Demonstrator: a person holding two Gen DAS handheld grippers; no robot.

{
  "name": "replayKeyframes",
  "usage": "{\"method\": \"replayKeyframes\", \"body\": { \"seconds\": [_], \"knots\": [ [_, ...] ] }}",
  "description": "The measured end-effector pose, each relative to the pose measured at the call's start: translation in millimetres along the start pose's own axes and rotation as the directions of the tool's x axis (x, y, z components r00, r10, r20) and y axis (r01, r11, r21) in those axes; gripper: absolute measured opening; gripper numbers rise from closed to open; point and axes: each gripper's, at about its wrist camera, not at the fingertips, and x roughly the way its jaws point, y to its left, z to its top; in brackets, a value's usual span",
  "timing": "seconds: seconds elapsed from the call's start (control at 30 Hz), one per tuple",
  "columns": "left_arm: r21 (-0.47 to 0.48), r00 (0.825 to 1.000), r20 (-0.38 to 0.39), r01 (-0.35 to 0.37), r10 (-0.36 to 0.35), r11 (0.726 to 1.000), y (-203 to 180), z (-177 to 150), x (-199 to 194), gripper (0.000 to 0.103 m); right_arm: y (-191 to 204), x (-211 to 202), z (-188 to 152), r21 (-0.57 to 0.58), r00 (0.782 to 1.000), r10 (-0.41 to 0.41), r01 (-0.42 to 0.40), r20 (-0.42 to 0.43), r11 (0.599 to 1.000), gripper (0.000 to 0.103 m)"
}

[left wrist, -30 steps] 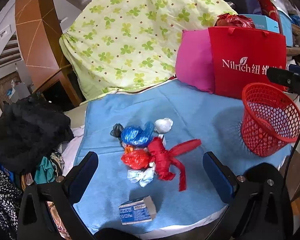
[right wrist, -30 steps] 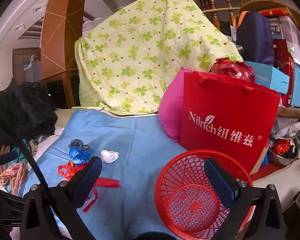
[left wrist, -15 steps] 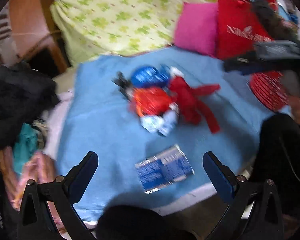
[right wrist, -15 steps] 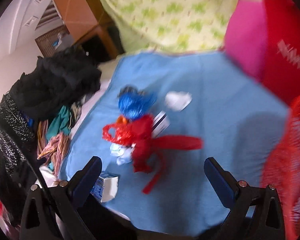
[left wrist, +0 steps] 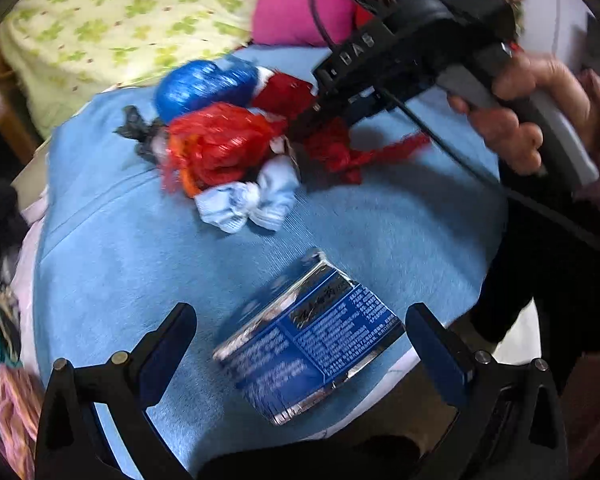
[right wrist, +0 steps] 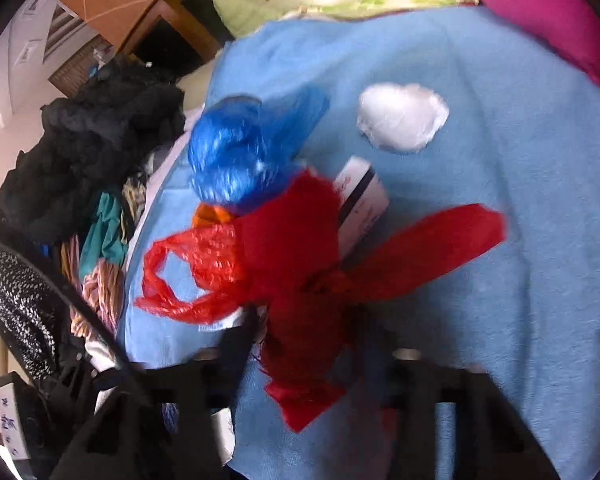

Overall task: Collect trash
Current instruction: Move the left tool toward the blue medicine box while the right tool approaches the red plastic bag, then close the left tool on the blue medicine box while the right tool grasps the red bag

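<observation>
Crinkled glossy plastic bags (left wrist: pixel 220 144), a shiny printed foil-edged carton (left wrist: pixel 308 340), matt napped blue cloth (left wrist: pixel 120 240).

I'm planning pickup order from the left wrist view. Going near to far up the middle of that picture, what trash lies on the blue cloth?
Blue carton → white-blue wad → red net bag → blue bag.

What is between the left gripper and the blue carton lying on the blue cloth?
Nothing visible. The blue carton lies bare on the cloth just ahead of the left gripper, whose jaws stand open.
</observation>
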Motion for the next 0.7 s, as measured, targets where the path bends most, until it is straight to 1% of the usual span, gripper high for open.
{"method": "replayKeyframes", "body": {
  "seconds": [0.13, 0.17, 0.23, 0.3, 0.37, 0.47, 0.53, 0.57, 0.6, 0.63, 0.67, 0.7],
  "knots": [
    [0.049, 0.998, -0.043, -0.036, 0.038, 0.998, -1, -5, 13, 0.103, -3, -3, -7, -0.011, 1.000, -0.015, 0.015, 0.025, 1.000, 0.039],
    [0.045, 0.998, -0.046, -0.037, 0.040, 0.998, 0, -6, 16, 0.103, -4, -7, -8, -0.008, 0.999, -0.012, 0.013, 0.035, 1.000, 0.039],
    [0.018, 0.998, -0.049, -0.028, 0.029, 0.999, 4, -6, 20, 0.100, -7, -13, -11, -0.002, 0.999, -0.001, 0.001, 0.054, 1.000, 0.039],
    [-0.011, 0.999, -0.039, -0.019, 0.019, 1.000, 7, -6, 21, 0.100, -9, -22, -14, 0.000, 0.998, 0.008, -0.008, 0.070, 1.000, 0.039],
    [-0.030, 1.000, -0.028, -0.009, 0.008, 1.000, 11, -7, 19, 0.097, -9, -29, -19, 0.003, 0.997, 0.025, -0.025, 0.079, 1.000, 0.039],
    [-0.058, 1.000, 0.000, 0.011, -0.011, 0.998, 14, -5, 12, 0.089, -10, -47, -27, 0.010, 0.993, 0.048, -0.049, 0.106, 0.999, 0.039],
    [-0.086, 0.999, 0.030, 0.029, -0.026, 0.996, 19, -2, 4, 0.075, -9, -59, -31, 0.011, 0.990, 0.061, -0.063, 0.125, 0.998, 0.039],
    [-0.104, 0.999, 0.041, 0.031, -0.027, 0.994, 23, 0, 3, 0.072, -8, -67, -34, 0.011, 0.988, 0.070, -0.072, 0.138, 0.997, 0.039],
    [-0.121, 0.999, 0.044, 0.031, -0.026, 0.992, 26, 2, 1, 0.067, -7, -74, -35, 0.012, 0.985, 0.078, -0.081, 0.151, 0.997, 0.039],
    [-0.136, 0.999, 0.043, 0.029, -0.024, 0.990, 28, 4, 0, 0.032, -6, -81, -37, 0.011, 0.983, 0.085, -0.088, 0.164, 0.996, 0.039],
    [-0.164, 0.999, 0.025, 0.034, -0.030, 0.986, 33, 5, 3, 0.015, -5, -89, -39, 0.009, 0.979, 0.092, -0.095, 0.181, 0.995, 0.039],
    [-0.203, 1.000, 0.003, 0.030, -0.030, 0.979, 40, 7, 7, 0.009, -3, -96, -41, 0.005, 0.976, 0.095, -0.098, 0.198, 0.995, 0.039]
  ]
}}
